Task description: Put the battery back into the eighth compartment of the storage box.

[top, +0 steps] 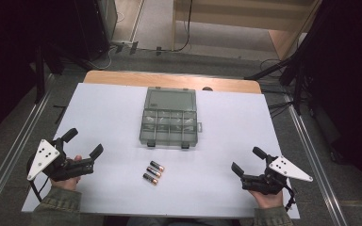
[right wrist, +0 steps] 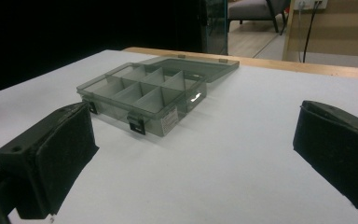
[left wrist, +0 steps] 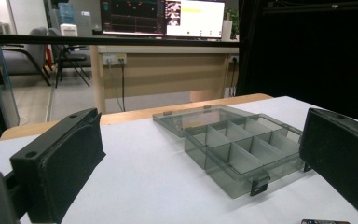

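Judging three AA batteries (top: 153,172) just before open compartment box (top: 169,125): light, rigid, smooth, roll-prone; I'd pinch mid-barrel. Left gripper (top: 83,143), right gripper (top: 246,161): jaws wide, empty.

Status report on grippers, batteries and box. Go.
Left gripper open, empty. Right gripper open, empty. Three batteries on table, untouched; box open, compartments look empty. Nothing in the way.

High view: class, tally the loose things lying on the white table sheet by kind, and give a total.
Small black-and-copper cylindrical batteries: 3
Clear grey plastic compartment box, lid open: 1
Total: 4
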Demonstrator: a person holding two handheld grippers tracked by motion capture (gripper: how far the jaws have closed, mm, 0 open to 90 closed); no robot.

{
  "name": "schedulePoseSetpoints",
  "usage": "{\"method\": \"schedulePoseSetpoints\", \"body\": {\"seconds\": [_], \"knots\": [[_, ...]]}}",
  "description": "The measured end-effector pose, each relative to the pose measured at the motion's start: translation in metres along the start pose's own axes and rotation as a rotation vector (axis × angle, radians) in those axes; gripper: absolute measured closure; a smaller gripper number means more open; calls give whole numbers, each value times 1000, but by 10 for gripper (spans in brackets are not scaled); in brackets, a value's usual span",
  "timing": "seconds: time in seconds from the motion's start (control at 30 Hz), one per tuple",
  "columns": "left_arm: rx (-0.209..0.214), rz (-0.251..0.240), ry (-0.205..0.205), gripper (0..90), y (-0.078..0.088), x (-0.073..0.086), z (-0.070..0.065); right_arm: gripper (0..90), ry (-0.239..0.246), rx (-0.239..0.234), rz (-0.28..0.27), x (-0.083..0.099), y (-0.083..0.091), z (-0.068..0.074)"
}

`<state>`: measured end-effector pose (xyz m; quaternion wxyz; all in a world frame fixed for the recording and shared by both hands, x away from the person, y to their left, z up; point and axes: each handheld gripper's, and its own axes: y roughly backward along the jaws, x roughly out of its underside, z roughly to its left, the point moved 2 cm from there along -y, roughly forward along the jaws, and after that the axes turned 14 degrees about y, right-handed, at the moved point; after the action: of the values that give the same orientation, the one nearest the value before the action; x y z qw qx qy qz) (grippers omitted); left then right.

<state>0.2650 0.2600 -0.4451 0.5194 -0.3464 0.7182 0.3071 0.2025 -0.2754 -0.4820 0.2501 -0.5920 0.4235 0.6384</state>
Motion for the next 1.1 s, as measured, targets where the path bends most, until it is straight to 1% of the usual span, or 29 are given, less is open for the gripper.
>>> {"method": "schedulePoseSetpoints", "body": {"seconds": [0.17, 0.3, 0.4, 0.47, 0.6, 0.7, 0.73, 0.77, 0.8, 0.9, 0.93, 1.0, 1.1], "knots": [[-3, 1, 0, 0, 0, 0, 0, 0, -9, -6, 10, -1, 0, 1], [-4, 1, 0, 0, 0, 0, 0, 0, 0, -13, 14, -3, -1, 2], [-5, 3, 0, 0, 0, 1, 0, 0, -2, -18, 16, -6, -2, 4], [-7, 6, -4, 0, 0, 1, 0, 0, 0, -29, 17, -7, -4, 6], [-4, 9, -5, 0, 0, 1, -1, 0, 19, -55, 36, -10, -8, 11], [-4, 8, -5, 0, 0, 1, -1, 0, 30, -68, 60, -13, -12, 14], [-4, 8, -5, 0, 0, 1, -1, 0, 30, -68, 60, -13, -12, 14], [-4, 9, -5, 0, 0, 1, -1, 0, 36, -71, 69, -13, -14, 15], [-5, 9, -5, 0, 1, 1, -1, 0, 44, -80, 89, -15, -17, 17], [-5, 8, -5, 0, 1, 1, -1, 0, 50, -93, 104, -17, -20, 19], [-7, 8, -5, 0, 1, 1, -1, 0, 60, -97, 108, -17, -21, 19], [-7, 9, -5, 0, 1, 2, -1, 0, 57, -103, 120, -18, -23, 21], [-6, 10, -6, 0, 0, 2, -1, 0, 67, -112, 131, -18, -26, 22]]}}
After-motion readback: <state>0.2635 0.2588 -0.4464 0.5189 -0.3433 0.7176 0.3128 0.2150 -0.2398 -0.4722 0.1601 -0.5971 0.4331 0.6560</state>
